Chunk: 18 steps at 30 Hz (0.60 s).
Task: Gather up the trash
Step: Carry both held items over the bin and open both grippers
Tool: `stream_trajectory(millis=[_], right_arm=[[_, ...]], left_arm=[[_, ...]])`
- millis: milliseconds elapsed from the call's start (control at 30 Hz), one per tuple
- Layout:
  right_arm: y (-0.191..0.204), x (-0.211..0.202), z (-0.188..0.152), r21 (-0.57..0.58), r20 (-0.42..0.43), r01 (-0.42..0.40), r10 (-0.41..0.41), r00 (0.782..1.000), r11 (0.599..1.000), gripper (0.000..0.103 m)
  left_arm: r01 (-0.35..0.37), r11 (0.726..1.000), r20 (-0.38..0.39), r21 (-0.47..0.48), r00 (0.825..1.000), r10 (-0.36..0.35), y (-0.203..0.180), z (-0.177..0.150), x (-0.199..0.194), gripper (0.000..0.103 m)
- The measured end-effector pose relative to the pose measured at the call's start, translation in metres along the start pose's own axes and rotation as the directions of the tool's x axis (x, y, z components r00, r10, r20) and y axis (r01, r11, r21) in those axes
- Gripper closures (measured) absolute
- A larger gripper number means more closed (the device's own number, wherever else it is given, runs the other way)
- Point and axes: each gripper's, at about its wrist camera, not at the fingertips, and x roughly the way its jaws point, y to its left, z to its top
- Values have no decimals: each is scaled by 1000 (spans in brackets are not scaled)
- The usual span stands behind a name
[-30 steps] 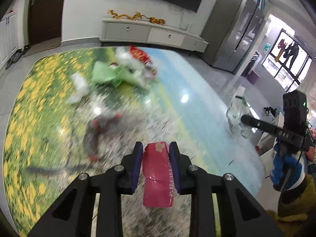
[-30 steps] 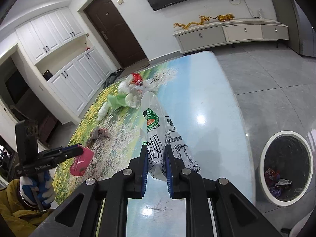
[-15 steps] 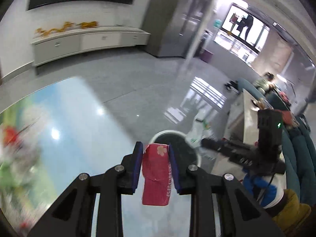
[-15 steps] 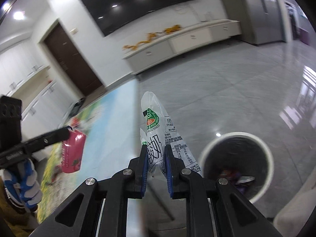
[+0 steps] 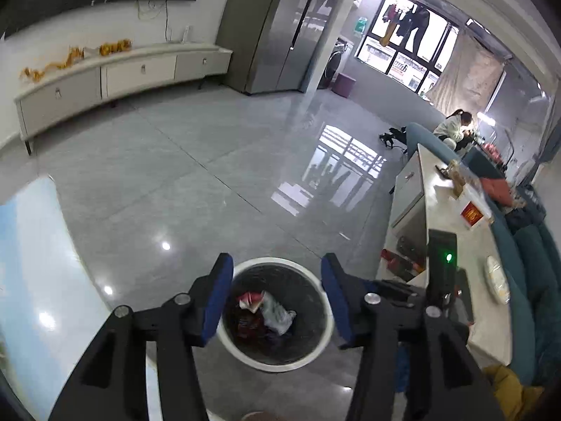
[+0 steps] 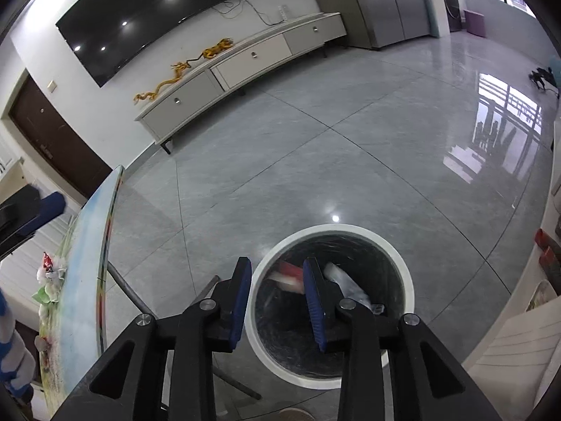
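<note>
We see our left gripper (image 5: 277, 296) spread wide with nothing between its blue pads, directly above the white-rimmed bin (image 5: 317, 345), where a red wrapper (image 5: 249, 299) and a clear bag (image 5: 278, 312) lie among the other trash at the bottom. Our right gripper (image 6: 277, 298) is also spread and holds nothing, over the near-left part of the bin (image 6: 403, 268); inside it the red wrapper (image 6: 289, 273) shows blurred between the pads, and the clear bag (image 6: 345, 280) lies just right of the right pad.

TV (image 6: 154, 17) above low cabinet (image 6: 245, 59), grey fridge (image 5: 277, 31) nearby.
</note>
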Motion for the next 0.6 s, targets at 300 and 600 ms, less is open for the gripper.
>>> stream_trajectory(millis=[300,600], right_arm=[[45,-35,-2,-64,63,-31,35,997,997,74],[159,-73,-13,-246,93,-120,146,985,962,64]], left_arm=[[-106,990,115,89,989,96,2,-41,-89,53],[-264,965,164,8,952,259,78,-119,-205,53]])
